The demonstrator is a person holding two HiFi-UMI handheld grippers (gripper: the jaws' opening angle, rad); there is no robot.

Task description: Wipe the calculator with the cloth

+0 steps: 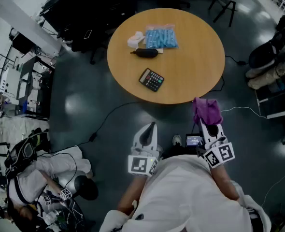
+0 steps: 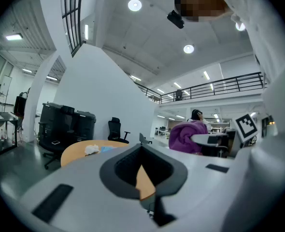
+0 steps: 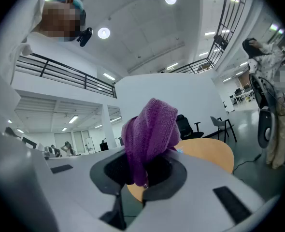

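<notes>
— Left hand-held gripper (image 1: pixel 150 127)?
— Closed up, nothing gripped; smooth pale shell, held short of the round wooden tabletop (image 1: pixel 193 69).
— Right hand-held gripper (image 1: pixel 211 128)?
— Clamped on the cloth (image 3: pixel 149 129): purple, nubbly knit, bunched above the jaws.
— Calculator (image 1: pixel 151 79)?
— Flat, black, rectangular, askew near the tabletop's front edge, well apart from both. Farther back: crinkly blue packet (image 1: pixel 161 36), dark oblong pouch (image 1: pixel 146 52), crumpled white wad (image 1: pixel 135 40).
</notes>
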